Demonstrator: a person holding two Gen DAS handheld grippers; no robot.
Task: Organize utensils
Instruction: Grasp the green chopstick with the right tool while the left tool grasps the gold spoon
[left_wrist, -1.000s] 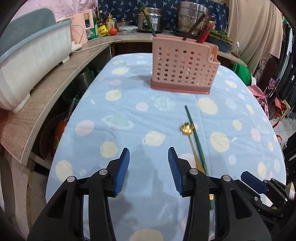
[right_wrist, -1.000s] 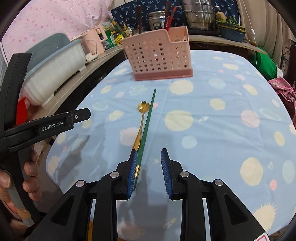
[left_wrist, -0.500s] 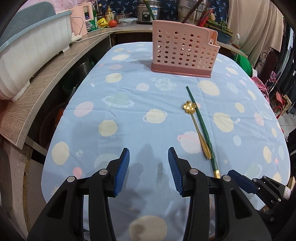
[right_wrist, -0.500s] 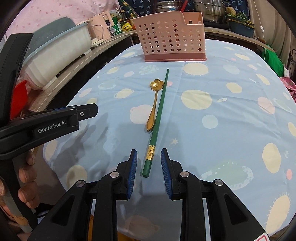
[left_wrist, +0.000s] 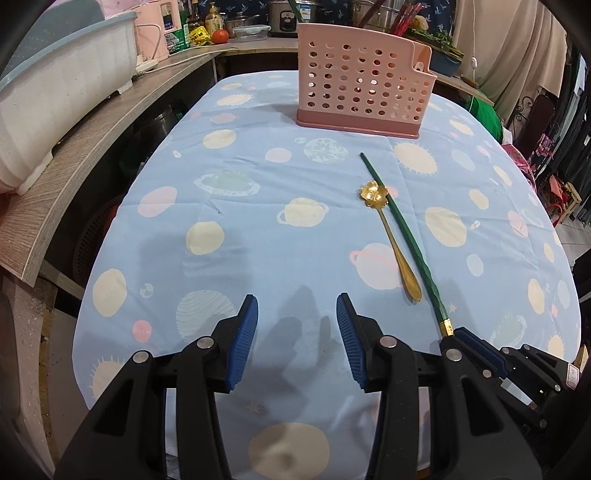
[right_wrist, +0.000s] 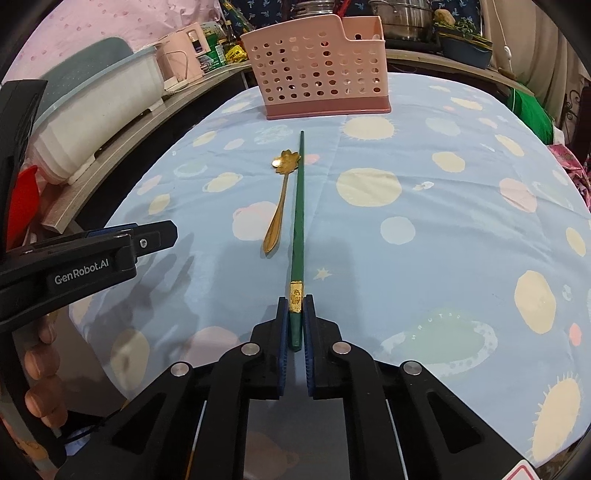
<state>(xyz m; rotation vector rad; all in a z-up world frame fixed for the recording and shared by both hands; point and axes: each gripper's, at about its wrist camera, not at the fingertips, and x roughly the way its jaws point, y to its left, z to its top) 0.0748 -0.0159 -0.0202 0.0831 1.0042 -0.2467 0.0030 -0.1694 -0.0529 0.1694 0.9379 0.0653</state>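
Right tool (right_wrist: 295, 314) clamps the green chopstick (right_wrist: 297, 221), hiding its butt end; left tool (left_wrist: 297, 332) gapes apart.

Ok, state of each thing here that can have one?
right tool: shut on green chopstick
left tool: open, holding nothing
green chopstick: flat on the tablecloth, near end gripped
gold spoon: lying loose beside the chopstick
pink utensil basket: upright, already holding some utensils
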